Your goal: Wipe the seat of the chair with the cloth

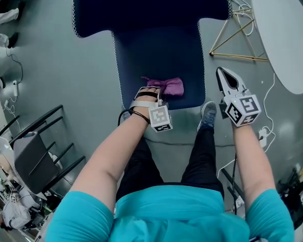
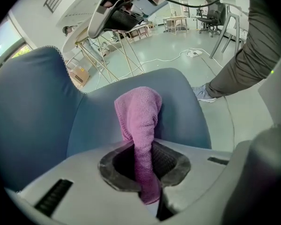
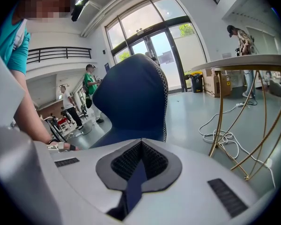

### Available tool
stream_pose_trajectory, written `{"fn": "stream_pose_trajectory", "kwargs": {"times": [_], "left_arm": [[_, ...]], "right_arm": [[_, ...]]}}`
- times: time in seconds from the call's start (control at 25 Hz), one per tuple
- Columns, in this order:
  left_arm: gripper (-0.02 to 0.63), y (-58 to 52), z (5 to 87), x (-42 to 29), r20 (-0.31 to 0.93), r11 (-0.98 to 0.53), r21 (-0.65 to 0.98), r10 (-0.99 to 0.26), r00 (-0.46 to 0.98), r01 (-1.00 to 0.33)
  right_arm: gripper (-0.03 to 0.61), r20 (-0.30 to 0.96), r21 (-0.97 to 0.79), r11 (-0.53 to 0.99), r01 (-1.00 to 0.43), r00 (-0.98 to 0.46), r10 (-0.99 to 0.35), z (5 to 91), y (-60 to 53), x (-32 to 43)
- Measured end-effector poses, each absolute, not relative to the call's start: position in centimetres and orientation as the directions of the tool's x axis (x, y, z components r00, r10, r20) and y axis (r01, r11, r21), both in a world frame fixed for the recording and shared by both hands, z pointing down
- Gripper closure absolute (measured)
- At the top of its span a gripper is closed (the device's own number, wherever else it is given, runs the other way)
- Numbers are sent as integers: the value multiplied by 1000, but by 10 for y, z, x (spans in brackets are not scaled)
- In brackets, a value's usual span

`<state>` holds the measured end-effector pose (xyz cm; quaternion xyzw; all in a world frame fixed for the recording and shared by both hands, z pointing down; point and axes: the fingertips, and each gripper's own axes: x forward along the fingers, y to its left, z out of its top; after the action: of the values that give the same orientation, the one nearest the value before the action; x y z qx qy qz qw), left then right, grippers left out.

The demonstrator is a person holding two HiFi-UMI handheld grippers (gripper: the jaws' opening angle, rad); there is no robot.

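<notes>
A dark blue chair fills the upper middle of the head view, and its seat [image 1: 159,54] has a pink cloth [image 1: 167,86] lying near the front edge. My left gripper [image 1: 150,91] rests on the seat at the cloth's left end, shut on the cloth. In the left gripper view the cloth [image 2: 139,114] runs up from between the jaws of the left gripper [image 2: 144,150] onto the seat [image 2: 96,116]. My right gripper [image 1: 220,74] hangs shut and empty to the right of the seat, over the floor. The right gripper [image 3: 141,145] faces the chair's backrest [image 3: 131,95].
A white oval table [image 1: 283,34] on gold wire legs [image 1: 237,39] stands at the right, with cables [image 1: 242,6] and a power strip [image 1: 265,132] on the floor. A black frame chair [image 1: 35,153] stands at lower left. My shoe [image 1: 208,114] is by the seat's front corner. People [image 3: 90,86] stand far off.
</notes>
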<state>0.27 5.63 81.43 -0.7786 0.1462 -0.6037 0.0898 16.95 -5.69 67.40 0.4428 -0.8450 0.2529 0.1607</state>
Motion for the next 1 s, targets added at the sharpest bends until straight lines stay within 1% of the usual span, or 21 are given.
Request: {"fn": "stream_pose_trajectory", "kwargs": {"times": [0.48, 0.84, 0.92, 1.0], "left_arm": [[563, 83, 814, 3, 922, -952, -274, -300, 245, -136], [563, 142, 814, 0, 942, -975, -188, -212, 260, -117], [563, 156, 812, 0, 945, -982, -152, -177, 274, -108], [563, 177, 814, 0, 952, -991, -88, -113, 283, -98]], "right_arm": [[588, 499, -293, 477, -828, -558, -663, 680, -56, 165], [588, 501, -293, 466, -835, -550, -669, 681, -55, 172], [588, 502, -295, 466, -834, -550, -667, 682, -56, 171], [588, 503, -297, 464, -835, -550, -667, 683, -57, 172]]}}
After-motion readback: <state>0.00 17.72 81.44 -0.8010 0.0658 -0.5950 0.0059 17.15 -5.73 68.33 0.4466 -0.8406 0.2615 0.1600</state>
